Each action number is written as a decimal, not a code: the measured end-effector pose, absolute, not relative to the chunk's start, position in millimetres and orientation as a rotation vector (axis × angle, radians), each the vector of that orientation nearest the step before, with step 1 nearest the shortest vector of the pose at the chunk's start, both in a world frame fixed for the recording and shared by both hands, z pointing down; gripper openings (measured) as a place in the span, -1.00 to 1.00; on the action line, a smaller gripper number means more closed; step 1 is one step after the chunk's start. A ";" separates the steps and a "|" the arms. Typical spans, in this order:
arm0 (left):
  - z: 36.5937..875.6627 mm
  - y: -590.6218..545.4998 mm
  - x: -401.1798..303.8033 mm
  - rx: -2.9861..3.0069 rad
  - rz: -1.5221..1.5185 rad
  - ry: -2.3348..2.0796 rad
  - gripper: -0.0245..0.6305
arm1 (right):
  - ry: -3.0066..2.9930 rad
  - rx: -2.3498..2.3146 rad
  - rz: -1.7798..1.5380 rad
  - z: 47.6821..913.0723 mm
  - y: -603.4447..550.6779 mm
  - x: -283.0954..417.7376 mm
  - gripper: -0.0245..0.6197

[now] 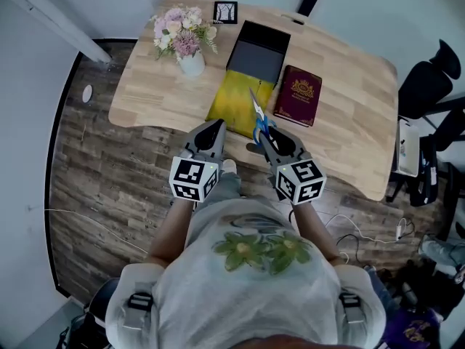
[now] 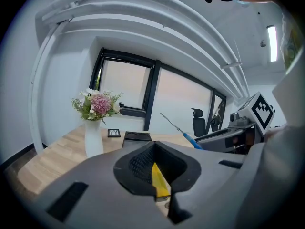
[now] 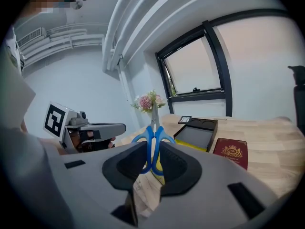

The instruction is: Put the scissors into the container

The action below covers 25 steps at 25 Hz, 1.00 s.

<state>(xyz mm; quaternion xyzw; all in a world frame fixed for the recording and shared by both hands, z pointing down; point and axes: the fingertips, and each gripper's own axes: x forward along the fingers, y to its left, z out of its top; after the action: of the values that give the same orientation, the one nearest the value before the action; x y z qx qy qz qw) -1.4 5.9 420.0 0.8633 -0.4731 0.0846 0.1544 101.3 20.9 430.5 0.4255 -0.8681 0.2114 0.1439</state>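
Wooden table [image 1: 349,115]: black open-topped container [image 1: 256,53] at far side, yellow sheet [image 1: 240,97] just before it. Left gripper [image 1: 216,127]: jaws all but together, empty. Right gripper [image 1: 266,134]: jaws clamped on scissors [image 1: 258,115]. Blue loop handles between pads, slim silver blades pointing toward container, held above table's near edge.
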 end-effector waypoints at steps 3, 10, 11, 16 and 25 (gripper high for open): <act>422.4 -6.2 -8.7 2.466 0.251 -1.358 -0.91 | -2.488 1.227 0.624 436.3 9.5 97.0 -0.67; 432.0 -31.1 -19.8 2.457 0.266 -1.341 -0.91 | -2.461 1.254 0.647 447.0 -17.1 90.2 -0.66; 432.9 -33.6 -20.3 2.461 0.269 -1.332 -0.91 | -2.456 1.262 0.650 448.1 -20.2 89.3 -0.66; 438.5 -48.4 -28.0 2.476 0.283 -1.300 -0.91 | -2.437 1.298 0.666 454.6 -36.8 83.2 -0.66; 448.6 -68.2 -38.4 2.469 0.294 -1.280 -0.91 | -2.408 1.304 0.683 469.5 -57.0 73.3 -0.66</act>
<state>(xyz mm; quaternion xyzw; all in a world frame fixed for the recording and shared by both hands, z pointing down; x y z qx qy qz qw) -38.4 -68.2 448.6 0.8697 -0.4511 0.1035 0.1717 73.3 -57.0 469.5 0.4563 -0.8423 0.2388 0.1590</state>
